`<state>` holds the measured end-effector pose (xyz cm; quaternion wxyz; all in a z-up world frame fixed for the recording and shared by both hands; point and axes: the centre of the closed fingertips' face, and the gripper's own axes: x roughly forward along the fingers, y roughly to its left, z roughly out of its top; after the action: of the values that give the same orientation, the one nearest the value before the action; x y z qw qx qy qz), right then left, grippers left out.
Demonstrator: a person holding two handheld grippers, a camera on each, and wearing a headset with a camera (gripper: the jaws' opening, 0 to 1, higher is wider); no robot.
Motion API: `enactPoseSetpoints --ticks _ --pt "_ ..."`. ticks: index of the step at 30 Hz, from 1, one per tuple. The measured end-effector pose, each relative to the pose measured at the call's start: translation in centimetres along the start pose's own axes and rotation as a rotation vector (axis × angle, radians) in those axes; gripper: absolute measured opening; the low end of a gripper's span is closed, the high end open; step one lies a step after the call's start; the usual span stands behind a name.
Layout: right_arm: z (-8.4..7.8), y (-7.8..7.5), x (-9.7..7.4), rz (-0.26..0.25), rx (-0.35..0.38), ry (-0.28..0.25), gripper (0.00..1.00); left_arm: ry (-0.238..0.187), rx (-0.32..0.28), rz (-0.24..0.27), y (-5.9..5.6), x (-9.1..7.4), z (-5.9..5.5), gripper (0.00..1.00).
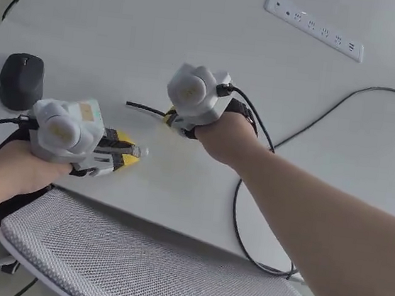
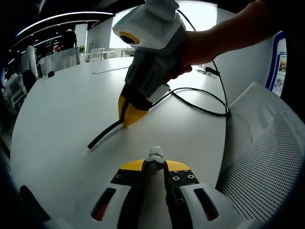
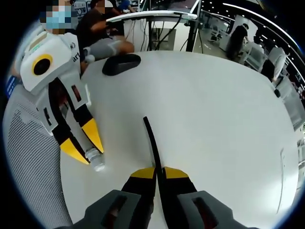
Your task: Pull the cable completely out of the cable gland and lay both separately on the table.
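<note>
My left gripper (image 2: 154, 165) is shut on the small pale cable gland (image 2: 154, 154), which pokes out past its yellow tips. The head view shows this gripper (image 1: 134, 154) low over the table's near edge with the gland (image 1: 142, 153) at its tips. My right gripper (image 3: 156, 171) is shut on the black cable (image 3: 150, 138), a short free end reaching beyond the jaws. Cable and gland are apart, with a gap of bare table between them. The rest of the cable (image 1: 314, 122) trails right and loops over the table edge.
A black mouse (image 1: 21, 79) lies at the far left of the white table (image 1: 126, 25). A white power strip (image 1: 315, 26) sits at the back. A grey mesh chair (image 1: 134, 262) stands just under the near edge. People sit at a distant desk (image 3: 152, 16).
</note>
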<state>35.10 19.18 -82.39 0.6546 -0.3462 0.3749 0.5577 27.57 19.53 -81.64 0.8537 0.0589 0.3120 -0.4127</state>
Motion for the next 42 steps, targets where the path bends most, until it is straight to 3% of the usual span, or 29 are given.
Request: enactPoseSetpoints --ticks 21,35,42 --pt "-0.1 -0.6 0.2 0.004 -0.024 -0.015 0.02 0.002 0.026 -0.007 0.2 0.2 0.2 0.16" --pt "0.0 -1.3 0.1 -0.033 -0.029 -0.008 0.14 0.008 0.038 -0.014 0.1 0.5 0.2 0.20" --pt "0.9 -1.7 -1.2 -0.051 0.000 -0.061 0.18 0.015 0.036 -0.011 0.2 0.6 0.4 0.25"
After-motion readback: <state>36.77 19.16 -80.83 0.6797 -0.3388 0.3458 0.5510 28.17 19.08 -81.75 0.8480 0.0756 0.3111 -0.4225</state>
